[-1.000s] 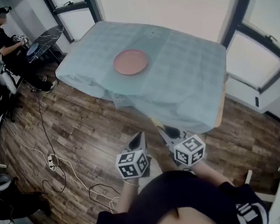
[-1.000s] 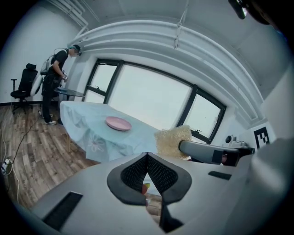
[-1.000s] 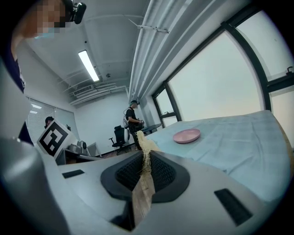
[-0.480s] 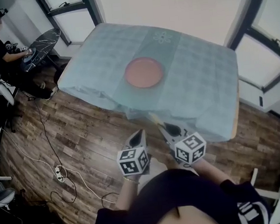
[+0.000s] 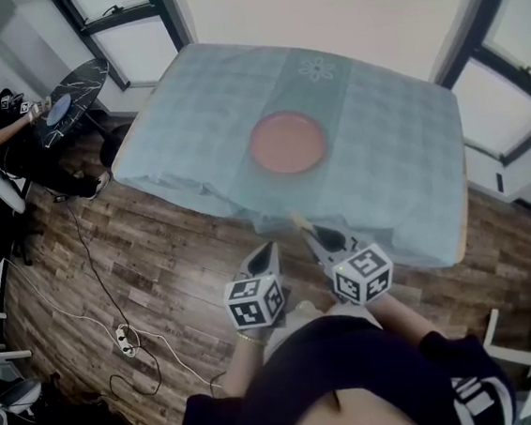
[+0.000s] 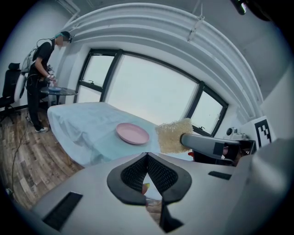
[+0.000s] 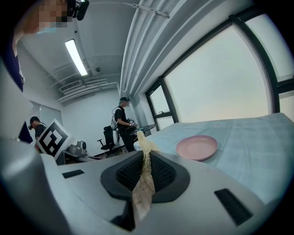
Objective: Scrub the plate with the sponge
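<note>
While I hold both grippers in the air just before the near edge of the table with the pale blue cloth (image 5: 390, 137), my right gripper (image 7: 146, 158) pinches the rough yellow-tan sponge (image 6: 173, 136) tight between its jaws. The sponge sticks out past the tips. My left gripper (image 6: 147, 158) has its jaws pressed together with nothing in them. The round pink plate (image 5: 286, 142) lies flat in the middle of the cloth, well ahead of both grippers and touching neither. In my right gripper view I see the sponge only edge-on, as a thin strip. From above it is a tiny sliver, hard to make out.
</note>
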Demonstrator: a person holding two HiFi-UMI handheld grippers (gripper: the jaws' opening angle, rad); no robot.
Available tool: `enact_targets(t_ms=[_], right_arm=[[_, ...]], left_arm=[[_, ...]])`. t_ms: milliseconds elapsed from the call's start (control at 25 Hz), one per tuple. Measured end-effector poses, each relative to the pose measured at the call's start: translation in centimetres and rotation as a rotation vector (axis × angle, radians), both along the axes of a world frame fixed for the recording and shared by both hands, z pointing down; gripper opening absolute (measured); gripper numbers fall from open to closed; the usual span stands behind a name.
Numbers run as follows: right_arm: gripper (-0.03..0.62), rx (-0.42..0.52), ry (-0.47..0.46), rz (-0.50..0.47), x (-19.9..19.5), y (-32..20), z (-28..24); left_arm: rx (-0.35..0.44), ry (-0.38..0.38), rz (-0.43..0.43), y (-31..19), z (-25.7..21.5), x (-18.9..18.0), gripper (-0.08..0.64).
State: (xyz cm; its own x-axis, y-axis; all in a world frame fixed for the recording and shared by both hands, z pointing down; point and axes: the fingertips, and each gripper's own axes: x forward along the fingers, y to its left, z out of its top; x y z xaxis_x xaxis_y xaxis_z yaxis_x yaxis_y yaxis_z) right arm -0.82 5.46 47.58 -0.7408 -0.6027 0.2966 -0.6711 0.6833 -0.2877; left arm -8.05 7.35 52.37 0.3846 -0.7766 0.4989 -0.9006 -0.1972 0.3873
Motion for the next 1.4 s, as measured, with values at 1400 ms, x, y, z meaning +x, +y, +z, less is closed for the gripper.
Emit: enact_targets(t_ms=[1400], right_arm=[[0.040, 0.019, 0.123, 0.180, -0.4, -24.0, 1.7]], left_arm=[[-0.063, 0.005, 0.029, -22.2, 2.2, -4.9, 0.009]])
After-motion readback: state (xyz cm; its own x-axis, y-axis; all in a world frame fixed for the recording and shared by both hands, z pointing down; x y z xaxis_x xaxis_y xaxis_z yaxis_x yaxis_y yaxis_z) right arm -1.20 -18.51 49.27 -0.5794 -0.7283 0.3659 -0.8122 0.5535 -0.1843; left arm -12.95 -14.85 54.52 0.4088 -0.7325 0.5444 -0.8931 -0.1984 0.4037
